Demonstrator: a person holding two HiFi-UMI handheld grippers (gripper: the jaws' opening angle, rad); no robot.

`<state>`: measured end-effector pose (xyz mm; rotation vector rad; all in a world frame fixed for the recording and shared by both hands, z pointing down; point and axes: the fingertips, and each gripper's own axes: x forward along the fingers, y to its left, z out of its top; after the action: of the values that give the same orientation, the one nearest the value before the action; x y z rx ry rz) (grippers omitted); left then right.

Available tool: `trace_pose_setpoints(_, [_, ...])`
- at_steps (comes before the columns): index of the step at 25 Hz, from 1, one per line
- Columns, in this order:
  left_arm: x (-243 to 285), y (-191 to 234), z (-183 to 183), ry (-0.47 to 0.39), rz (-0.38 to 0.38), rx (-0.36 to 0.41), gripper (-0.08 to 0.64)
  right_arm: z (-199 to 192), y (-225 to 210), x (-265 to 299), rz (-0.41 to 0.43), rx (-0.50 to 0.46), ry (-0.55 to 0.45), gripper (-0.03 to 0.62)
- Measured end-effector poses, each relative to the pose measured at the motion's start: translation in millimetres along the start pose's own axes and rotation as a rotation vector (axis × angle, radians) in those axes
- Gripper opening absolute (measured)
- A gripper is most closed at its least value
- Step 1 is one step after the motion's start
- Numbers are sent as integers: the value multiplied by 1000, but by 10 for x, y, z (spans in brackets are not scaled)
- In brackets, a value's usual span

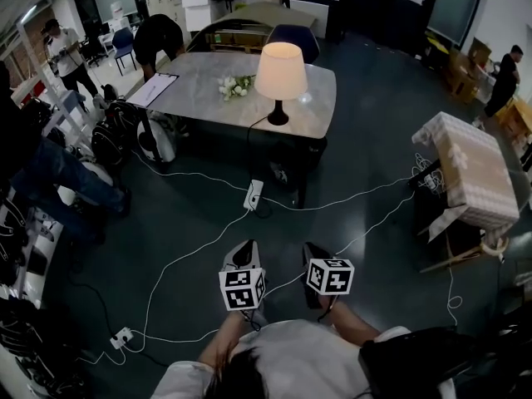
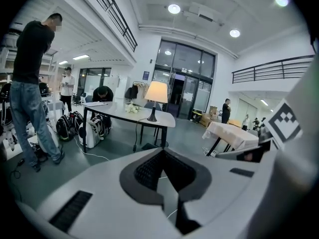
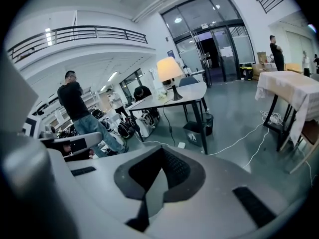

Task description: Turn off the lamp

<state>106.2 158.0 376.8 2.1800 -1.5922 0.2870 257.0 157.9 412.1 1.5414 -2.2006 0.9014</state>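
Note:
The lamp [image 1: 280, 71] has a cream shade and a dark base, glows lit, and stands on the grey table [image 1: 195, 90] across the room. It also shows far off in the left gripper view as the lamp [image 2: 156, 93] and in the right gripper view as the lamp [image 3: 169, 69]. Its cord drops to a white power strip [image 1: 253, 194] on the floor. My left gripper [image 1: 247, 249] and right gripper [image 1: 312, 251] are held side by side close to my body, far short of the table. Both the left gripper [image 2: 162, 154] and the right gripper [image 3: 158, 152] are shut with nothing in them.
White cables [image 1: 191, 256] trail over the dark floor between me and the table. A second power strip [image 1: 121, 337] lies at the lower left. Bags [image 1: 154, 140] sit under the table's left end. A cloth-covered table [image 1: 465, 169] stands at the right. People stand at the left.

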Motion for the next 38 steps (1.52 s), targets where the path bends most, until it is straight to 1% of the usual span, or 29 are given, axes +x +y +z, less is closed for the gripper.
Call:
trace_pose_setpoints(4, [222, 200, 182, 8, -11, 8, 8, 214, 107, 295, 2, -3, 11, 0])
trace_pose_setpoints(9, [539, 540, 392, 19, -10, -7, 8, 479, 242, 695, 3, 2, 17, -2])
trace_pose_setpoints(16, [1015, 974, 664, 41, -25, -10, 8, 883, 316, 1224, -23, 23, 14, -2])
trace_pose_setpoints(25, [1547, 1441, 872, 63, -45, -23, 8, 1245, 418, 1798, -48, 26, 19, 0])
trace_pose_setpoints(30, [1751, 1710, 907, 87, -50, -31, 8, 1362, 457, 2075, -68, 36, 29, 0])
trace_pose_setpoints(34, [1862, 1903, 812, 124, -51, -49, 8, 1392, 462, 2232, -83, 47, 40, 0])
trace_pose_setpoints(38, [1954, 2081, 698, 165, -34, -64, 8, 1323, 466, 2320, -88, 59, 69, 0])
